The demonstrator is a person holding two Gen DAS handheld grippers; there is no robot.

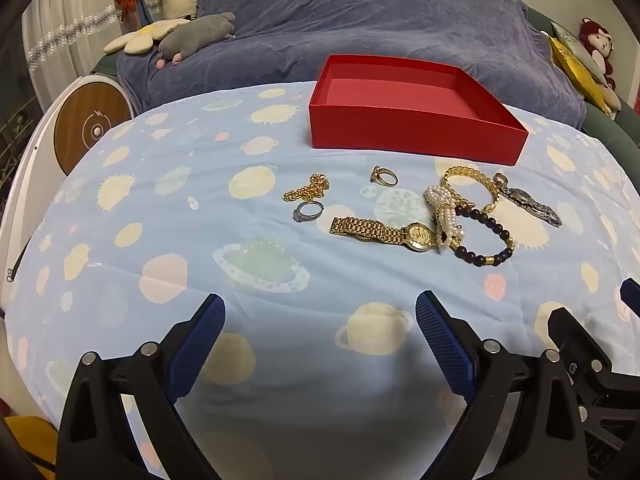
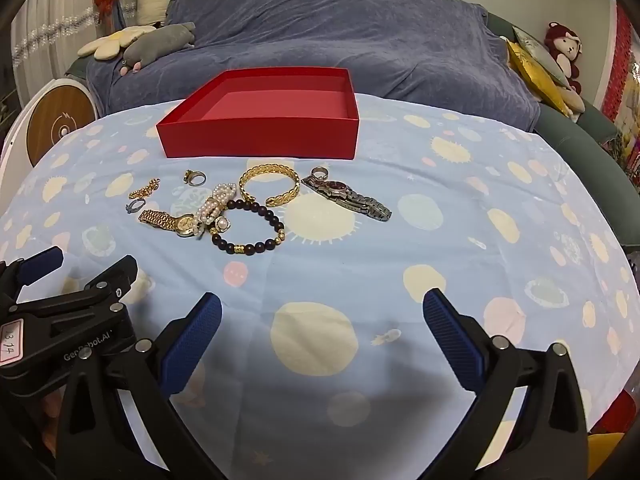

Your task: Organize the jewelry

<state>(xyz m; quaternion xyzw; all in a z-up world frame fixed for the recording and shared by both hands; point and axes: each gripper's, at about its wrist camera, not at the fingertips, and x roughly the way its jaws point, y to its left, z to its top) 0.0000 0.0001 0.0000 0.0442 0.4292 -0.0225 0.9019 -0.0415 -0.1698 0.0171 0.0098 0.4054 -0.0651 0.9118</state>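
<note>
**Both grippers wide open, jewelry dead ahead, box waiting behind**

Right, nothing picked up yet. The left gripper (image 1: 320, 320) hovers over the patterned tablecloth (image 1: 160, 200) with its blue pads spread wide and nothing between them, and the right gripper (image 2: 322, 318) sits just beside it, spread the same way and equally empty.

Everything to be sorted lies ahead of the fingers, scattered in a loose band across the cloth, and the red box (image 1: 412, 136) stands open just beyond that band. As far as either camera sees, the box has nothing in it.

Now, who's nearer to what? From the left wrist, the gold chain (image 1: 307, 191), the silver ring (image 1: 308, 210) and the gold ring (image 1: 385, 176) lie almost straight ahead, with the gold watch (image 1: 384, 231) slightly right, its band running crosswise to the fingers. That crosswise lie suits a pinch across the band, I'd judge.

From the right wrist, the beaded bracelet (image 2: 250, 227) sits ahead and left, touching the pearl bracelet (image 2: 214, 206), which drapes over the gold watch's face. The gold bangle (image 2: 270, 185) lies just behind them, and the silver watch (image 2: 347, 198) runs diagonally, nearly straight ahead and standing apart from the tangle.

So the left looks better placed for the rings and chain, the right for the silver watch. The overlapping pearl-and-watch cluster could drag a neighbour along.
</note>
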